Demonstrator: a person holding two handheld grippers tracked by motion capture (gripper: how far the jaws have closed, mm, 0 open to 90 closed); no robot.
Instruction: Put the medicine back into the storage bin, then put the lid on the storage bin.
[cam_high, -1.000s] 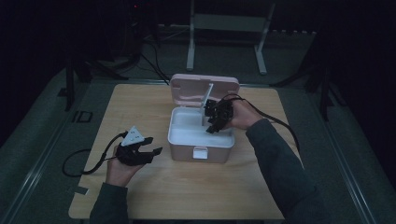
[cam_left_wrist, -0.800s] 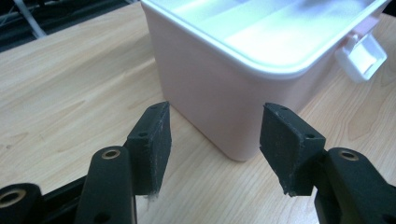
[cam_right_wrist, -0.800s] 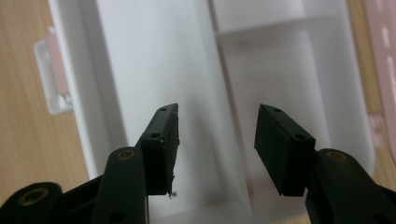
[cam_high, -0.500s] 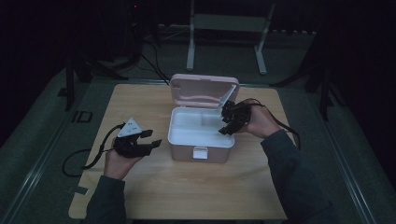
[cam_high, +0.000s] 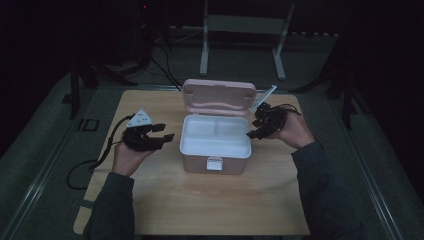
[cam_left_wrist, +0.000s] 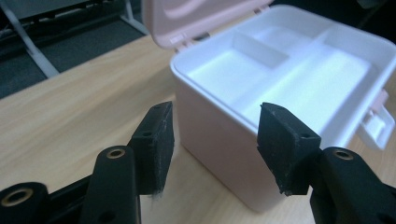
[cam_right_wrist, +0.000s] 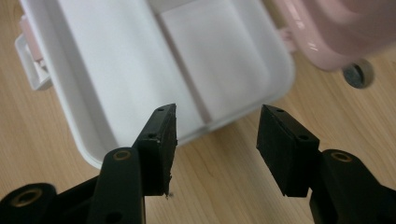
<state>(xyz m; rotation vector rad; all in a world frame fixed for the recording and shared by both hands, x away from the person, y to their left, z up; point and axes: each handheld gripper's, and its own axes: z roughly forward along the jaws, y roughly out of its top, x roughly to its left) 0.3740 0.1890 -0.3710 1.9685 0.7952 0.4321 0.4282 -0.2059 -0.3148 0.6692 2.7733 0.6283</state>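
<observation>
A pink box (cam_high: 215, 159) stands mid-table with its lid (cam_high: 218, 97) tilted up at the back. Its white divided tray (cam_left_wrist: 280, 79) (cam_right_wrist: 116, 60) is empty, and a white latch (cam_high: 214, 163) hangs on the front wall. My left gripper (cam_high: 164, 131) (cam_left_wrist: 216, 109) hovers just left of the box, aimed at its side. Its jaws are open and have just been closing a little, with nothing between them. My right gripper (cam_high: 253, 128) (cam_right_wrist: 217, 109) hovers at the box's right edge, open. Its jaws have just been opening, with nothing between them.
The wooden table (cam_high: 200, 205) has bare room in front of and beside the box. A cable (cam_high: 82, 167) trails from the left gripper over the table's left edge. A white metal stand (cam_high: 242, 30) and more cables sit on the dark floor behind.
My right gripper has pulled back from over the box's tray to its right side. The left hand has lifted and moved slightly farther from the person.
</observation>
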